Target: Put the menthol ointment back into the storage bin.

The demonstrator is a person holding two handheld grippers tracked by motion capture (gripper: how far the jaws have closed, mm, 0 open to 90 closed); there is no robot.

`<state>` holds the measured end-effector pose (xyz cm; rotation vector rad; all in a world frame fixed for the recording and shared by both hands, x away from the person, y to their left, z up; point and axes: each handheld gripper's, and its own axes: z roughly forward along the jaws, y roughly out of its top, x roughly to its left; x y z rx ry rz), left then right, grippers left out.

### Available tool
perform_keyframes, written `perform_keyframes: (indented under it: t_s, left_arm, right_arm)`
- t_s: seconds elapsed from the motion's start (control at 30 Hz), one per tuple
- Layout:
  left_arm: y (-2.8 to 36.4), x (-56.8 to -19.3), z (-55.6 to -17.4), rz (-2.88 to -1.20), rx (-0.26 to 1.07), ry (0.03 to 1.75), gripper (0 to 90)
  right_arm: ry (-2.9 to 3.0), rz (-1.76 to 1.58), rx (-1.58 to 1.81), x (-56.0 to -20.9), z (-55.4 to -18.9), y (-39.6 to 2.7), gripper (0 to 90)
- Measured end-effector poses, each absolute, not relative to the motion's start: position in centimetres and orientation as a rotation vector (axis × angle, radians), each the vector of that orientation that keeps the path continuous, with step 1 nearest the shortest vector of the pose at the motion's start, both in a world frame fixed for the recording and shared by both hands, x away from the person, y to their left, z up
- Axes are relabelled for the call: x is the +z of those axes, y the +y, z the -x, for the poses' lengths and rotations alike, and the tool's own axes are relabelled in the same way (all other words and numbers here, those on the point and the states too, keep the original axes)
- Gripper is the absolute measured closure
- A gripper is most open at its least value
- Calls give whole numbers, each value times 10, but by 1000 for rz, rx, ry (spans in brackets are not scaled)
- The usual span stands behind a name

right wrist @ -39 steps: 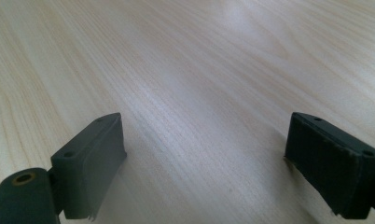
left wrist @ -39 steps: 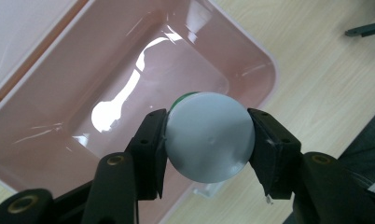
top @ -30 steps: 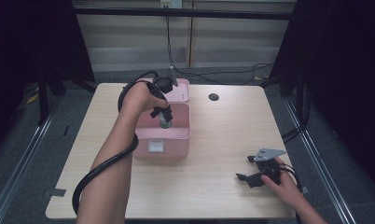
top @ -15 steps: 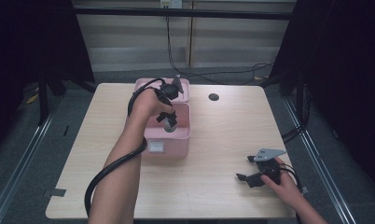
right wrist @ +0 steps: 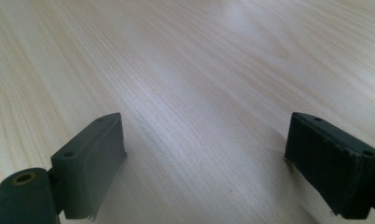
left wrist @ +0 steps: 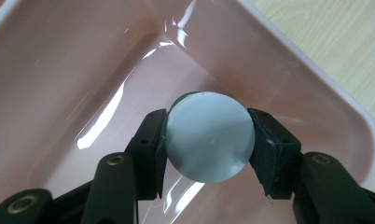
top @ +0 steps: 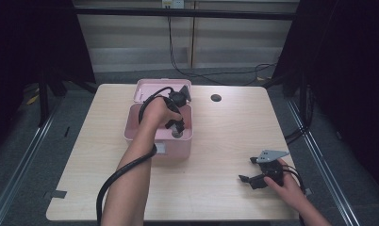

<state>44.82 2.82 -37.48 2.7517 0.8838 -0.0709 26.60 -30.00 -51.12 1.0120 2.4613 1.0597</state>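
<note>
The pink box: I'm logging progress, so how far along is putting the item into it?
Done: the pink box stands open, its lid back. In hand: the left gripper is shut on a grey-capped round item, held inside the box near a corner. Left: releasing it. The right gripper rests open on the table.

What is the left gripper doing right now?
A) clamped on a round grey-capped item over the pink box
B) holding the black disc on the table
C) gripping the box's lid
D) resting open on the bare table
A: in the left gripper view, the left gripper has its fingers pressed on both sides of the round grey-capped item above the pink box.
</note>
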Motion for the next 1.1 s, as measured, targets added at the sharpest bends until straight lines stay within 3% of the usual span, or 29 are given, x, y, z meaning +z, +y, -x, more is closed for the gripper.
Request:
perform_keyframes:
  t_s: [1.1]
  left_arm:
    - [10,-417,-452,-2873,-11,606,502]
  right_arm:
    - [2457,-1017,1059,-511,-266,-300,111]
